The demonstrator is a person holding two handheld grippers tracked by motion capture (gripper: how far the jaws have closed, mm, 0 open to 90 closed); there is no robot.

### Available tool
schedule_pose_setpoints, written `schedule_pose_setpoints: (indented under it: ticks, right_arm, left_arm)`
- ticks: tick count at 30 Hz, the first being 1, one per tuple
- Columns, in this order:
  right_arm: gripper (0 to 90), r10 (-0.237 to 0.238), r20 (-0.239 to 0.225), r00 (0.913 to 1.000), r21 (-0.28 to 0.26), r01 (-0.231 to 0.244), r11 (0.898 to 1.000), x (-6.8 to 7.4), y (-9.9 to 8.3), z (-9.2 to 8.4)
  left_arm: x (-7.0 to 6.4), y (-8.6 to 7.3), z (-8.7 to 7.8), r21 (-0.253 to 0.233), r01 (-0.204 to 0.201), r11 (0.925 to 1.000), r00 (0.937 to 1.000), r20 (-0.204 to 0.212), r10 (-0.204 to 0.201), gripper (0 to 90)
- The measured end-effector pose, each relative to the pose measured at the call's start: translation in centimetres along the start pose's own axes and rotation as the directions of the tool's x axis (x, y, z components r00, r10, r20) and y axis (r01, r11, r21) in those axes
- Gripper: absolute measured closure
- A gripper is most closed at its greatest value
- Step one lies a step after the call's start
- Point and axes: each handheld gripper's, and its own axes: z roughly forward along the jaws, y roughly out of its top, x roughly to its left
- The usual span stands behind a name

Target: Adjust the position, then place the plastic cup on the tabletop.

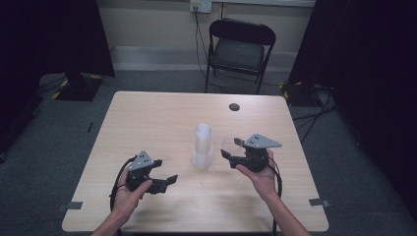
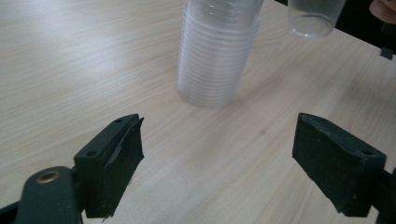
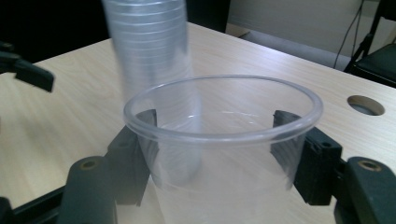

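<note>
Cup stack (image 1: 202,147) sits roughly mid-table, a bit toward the right edge, and from the high view it looks like one clear cup (image 1: 227,146) is already off it. The right gripper (image 1: 231,153) holds that cup just beside the stack, off the wood as far as I can tell. The left gripper (image 1: 169,180) hangs near the front edge, left of the stack, jaws spread with nothing in them. So my guess: one cup separated, the whole rest of the stack still to go, and the loose cup not set down yet.

Left gripper view: both black jaws are wide apart over bare table (image 2: 70,56), stack (image 2: 216,51) straight ahead and well clear of them. You can count the nested rims here, which the high view just smears into a blur. The single cup (image 2: 312,18) floats at the top, bottom end showing.

Right gripper view: jaws clamped on the cup (image 3: 224,140), one pad each side just under the rim, mouth up. The stack (image 3: 149,51) stands behind it. This view also shows the cable hole (image 3: 366,105) near the far right corner.
</note>
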Motion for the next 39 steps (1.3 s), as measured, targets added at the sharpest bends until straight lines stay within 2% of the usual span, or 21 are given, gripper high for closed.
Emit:
schedule_pose_setpoints:
  ticks: [8, 9, 17, 18, 22, 27, 36, 39]
  right_arm:
    - [32.1, 0.04, 0.024, 0.9989, 0.01, -0.04, 0.999, -1.8, 0.8, 1.2]
    - [32.1, 0.041, 0.027, 0.9988, 0.007, -0.041, 0.999, -2.0, 0.9, 1.3]
    - [31.7, 0.067, 0.056, 0.9962, 0.006, -0.067, 0.998, -3.5, 1.7, 2.7]
    - [31.7, 0.067, 0.056, 0.9962, 0.006, -0.067, 0.998, -3.5, 1.7, 2.7]
    - [31.6, 0.091, 0.065, 0.9937, 0.016, -0.093, 0.996, -4.1, 1.5, 3.4]
    - [31.4, 0.118, 0.082, 0.9897, 0.023, -0.12, 0.992, -5.2, 1.4, 4.6]
    - [30.8, 0.148, 0.11, 0.9828, 0.054, -0.155, 0.986, -6.5, 0.6, 6.8]
    - [30.7, 0.151, 0.118, 0.9815, 0.068, -0.159, 0.985, -6.8, 0.1, 7.5]
  left_arm:
    - [0.1, -0.2, 0.1, 0.003, 0.016, 0.9999, 0.9998, -0.009, -0.016, 16.2]
    - [0.2, -0.3, 0.1, 0.015, 0.01, 0.9998, 0.9999, -0.006, -0.01, 16.2]
    - [0.3, -0.2, 0.4, 0.009, 0.019, 0.9998, 0.9998, -0.01, -0.018, 17.4]
    - [0.3, -0.3, 0.4, 0.001, 0.024, 0.9997, 0.9997, 0.0, -0.024, 17.4]
    - [0.3, -0.3, 0.4, -0.007, 0.011, 0.9999, 0.9999, -0.003, -0.011, 17.4]
    - [0.6, -0.2, 0.6, -0.011, 0.007, 0.9999, 0.9998, -0.017, -0.007, 17.4]
    - [0.7, -0.2, 1.0, 0.0, 0.016, 0.9999, 0.9996, -0.023, -0.016, 17.5]
    - [0.7, -0.2, 1.2, 0.006, 0.005, 1.0, 0.9999, -0.014, -0.005, 17.6]
